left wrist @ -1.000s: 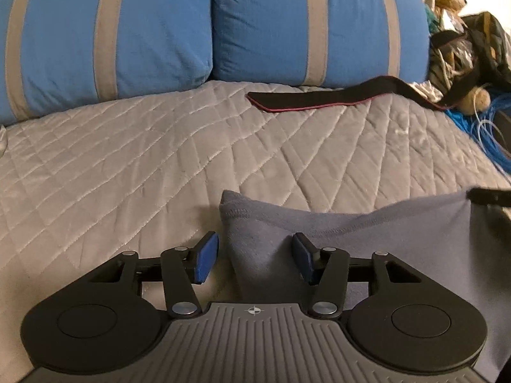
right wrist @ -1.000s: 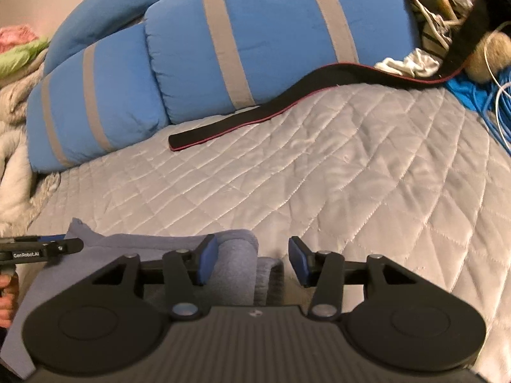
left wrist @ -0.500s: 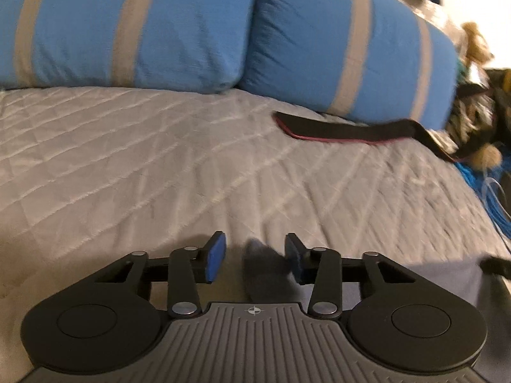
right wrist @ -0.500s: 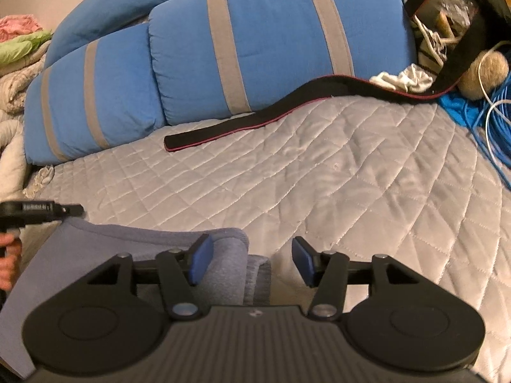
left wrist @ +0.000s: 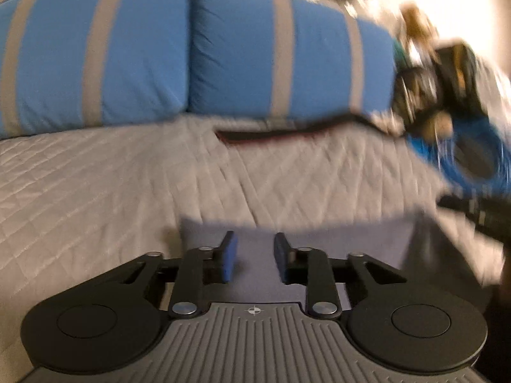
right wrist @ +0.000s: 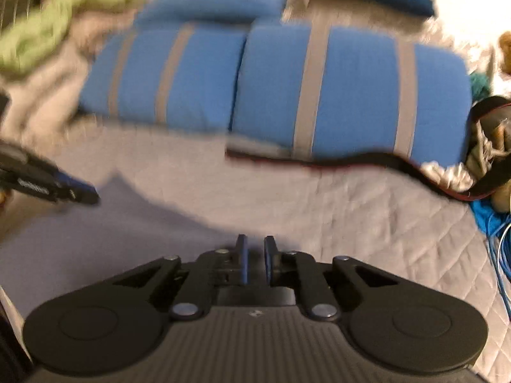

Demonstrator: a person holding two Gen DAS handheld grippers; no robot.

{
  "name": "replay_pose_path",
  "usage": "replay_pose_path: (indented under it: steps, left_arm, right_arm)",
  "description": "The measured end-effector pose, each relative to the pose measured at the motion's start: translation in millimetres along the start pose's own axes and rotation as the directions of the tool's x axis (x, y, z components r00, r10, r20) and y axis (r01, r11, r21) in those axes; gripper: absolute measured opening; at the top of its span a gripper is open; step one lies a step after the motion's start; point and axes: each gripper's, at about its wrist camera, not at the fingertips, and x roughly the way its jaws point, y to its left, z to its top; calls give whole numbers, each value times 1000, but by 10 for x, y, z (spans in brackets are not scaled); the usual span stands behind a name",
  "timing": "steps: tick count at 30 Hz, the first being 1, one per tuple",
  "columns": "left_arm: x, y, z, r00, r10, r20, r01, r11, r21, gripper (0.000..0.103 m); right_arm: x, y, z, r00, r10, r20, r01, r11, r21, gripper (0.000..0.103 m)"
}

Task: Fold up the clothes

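Observation:
A grey garment [left wrist: 319, 249] lies on the quilted bed cover [left wrist: 95, 175], its far edge stretched straight between my two grippers. My left gripper [left wrist: 254, 239] hovers over the garment's left corner. Its jaws are closing, with a gap still showing and cloth between them. The right wrist view shows the left gripper [right wrist: 86, 193] at the garment's [right wrist: 111, 239] far left corner. My right gripper [right wrist: 255, 242] sits at the garment's right edge, its jaws closing and nearly together on the cloth. It also appears at the right in the left wrist view, right gripper [left wrist: 472, 214]. Both views are blurred.
Two blue pillows with grey stripes [left wrist: 95, 57] line the head of the bed. A black strap [left wrist: 287, 134] lies in front of them. A dark bag [left wrist: 447, 79] and blue cable [left wrist: 479, 159] crowd the right side. Green and pale laundry [right wrist: 48, 25] is piled at the left.
The right jaws went from wide apart to nearly shut on the garment's edge, and that view rolled level. The left jaws narrowed. The garment's far edge now runs straight between the grippers.

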Motion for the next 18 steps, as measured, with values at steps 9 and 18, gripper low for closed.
replay_pose_path:
  steps: [9,18]
  left_arm:
    - [-75,-41,-196,985,171,-14,-170,983,69,9]
    - [-312,-251,-473,992,88,-87,-76,988,132,9]
  right_arm:
    - [-262,-244,-78,996,-82,28,79,989,122,5]
    - [-317,99,-336,996,27,-80,-26,1000,17,17]
